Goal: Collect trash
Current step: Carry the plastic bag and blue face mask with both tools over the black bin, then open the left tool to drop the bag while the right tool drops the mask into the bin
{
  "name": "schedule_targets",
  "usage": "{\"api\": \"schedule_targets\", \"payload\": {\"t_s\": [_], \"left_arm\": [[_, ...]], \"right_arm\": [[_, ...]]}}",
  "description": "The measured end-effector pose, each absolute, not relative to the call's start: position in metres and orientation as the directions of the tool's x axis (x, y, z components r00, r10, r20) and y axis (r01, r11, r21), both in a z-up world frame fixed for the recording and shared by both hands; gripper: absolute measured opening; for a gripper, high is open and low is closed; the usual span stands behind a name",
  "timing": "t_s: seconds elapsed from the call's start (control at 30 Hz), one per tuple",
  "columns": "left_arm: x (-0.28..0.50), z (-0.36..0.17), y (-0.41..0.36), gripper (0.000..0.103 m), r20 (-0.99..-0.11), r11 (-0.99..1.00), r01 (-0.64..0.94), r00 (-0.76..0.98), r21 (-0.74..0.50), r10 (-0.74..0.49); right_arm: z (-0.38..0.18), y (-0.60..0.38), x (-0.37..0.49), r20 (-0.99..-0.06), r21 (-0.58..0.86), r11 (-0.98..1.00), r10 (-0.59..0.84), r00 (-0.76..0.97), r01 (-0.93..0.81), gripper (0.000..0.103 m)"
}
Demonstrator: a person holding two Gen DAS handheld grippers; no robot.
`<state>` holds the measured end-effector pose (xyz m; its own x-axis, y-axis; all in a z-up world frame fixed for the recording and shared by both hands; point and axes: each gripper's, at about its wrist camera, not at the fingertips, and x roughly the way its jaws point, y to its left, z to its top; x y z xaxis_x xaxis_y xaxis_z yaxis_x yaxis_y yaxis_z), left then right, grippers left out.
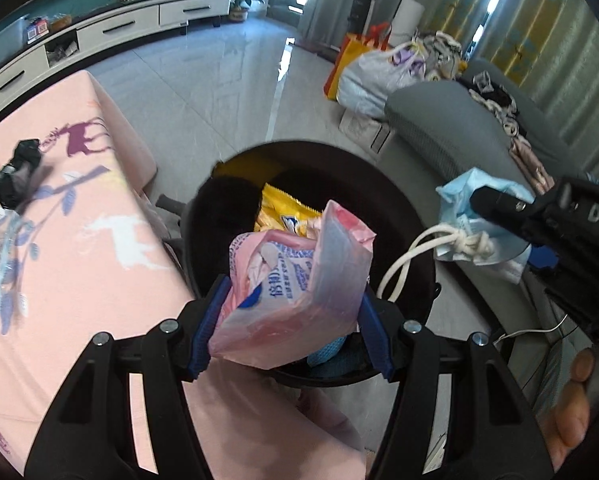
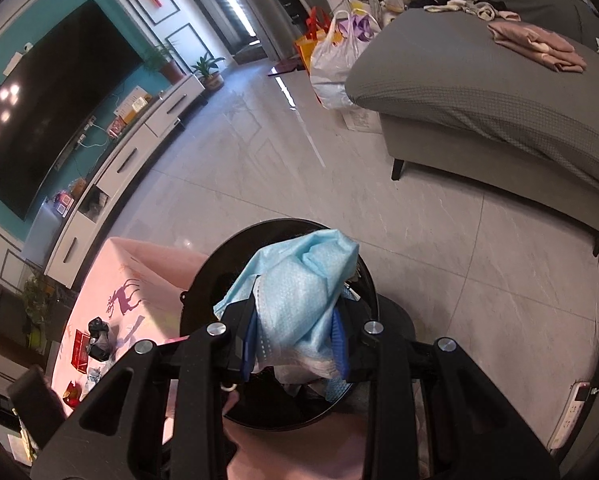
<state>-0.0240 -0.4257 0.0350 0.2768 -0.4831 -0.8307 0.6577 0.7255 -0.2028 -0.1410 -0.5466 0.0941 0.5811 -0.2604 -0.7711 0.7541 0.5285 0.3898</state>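
The pink wrapper (image 1: 295, 292) carries a white and blue panel with printed Chinese characters; the large ones show in blue, but the crumpling and blur keep most of the line from being read. The right gripper's black body, seen from the left wrist view, bears pale raised letters "DA" at the picture's edge, with the rest cut off. The yellow packet (image 1: 283, 212) lying in the black bin (image 1: 403, 204) has a blue and white mark too blurred to read.

The left gripper (image 1: 291, 320) points steeply down over the bin's open mouth, its blue-padded fingers (image 1: 373, 332) pinching the pink wrapper from both sides, so the wrapper hangs just above the bin, over the yellow packet. The right gripper (image 2: 295, 344) also tilts down over the same bin from the other side; its fingers (image 2: 339, 344) are closed on a crumpled light blue face mask (image 2: 299, 292), whose white ear loop (image 1: 411, 256) dangles in a knot over the bin's rim in the left wrist view. A thumb and fingertips of the person's hand (image 1: 575, 412) show behind the right gripper.

Beside the bin stands the surface (image 1: 79, 240) under a pink cloth printed with deer, with a crumpled black item (image 1: 17, 176), a red packet (image 2: 81, 352) and clear plastic still lying on it.
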Motion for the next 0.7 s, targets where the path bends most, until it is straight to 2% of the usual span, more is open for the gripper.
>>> {"api": "schedule_targets", "payload": {"t_s": [0.53, 0.6, 0.7], "left_arm": [[-0.033, 0.013, -0.447, 0.065, -0.866, 0.704, 0.687, 0.226, -0.182, -0.445], [-0.032, 0.014, -0.448, 0.066, -0.866, 0.702, 0.688, 0.226, -0.183, -0.447], [-0.032, 0.014, -0.446, 0.079, -0.858, 0.705, 0.681, 0.226, -0.199, -0.46]], "right_arm": [[0.078, -0.555, -0.134, -0.828, 0.317, 0.514, -0.26, 0.498, 0.797, 0.033], [0.078, -0.554, -0.136, -0.827, 0.316, 0.51, -0.265, 0.496, 0.8, 0.037], [0.08, -0.554, -0.138, -0.82, 0.329, 0.5, -0.269, 0.505, 0.801, 0.042]]}}
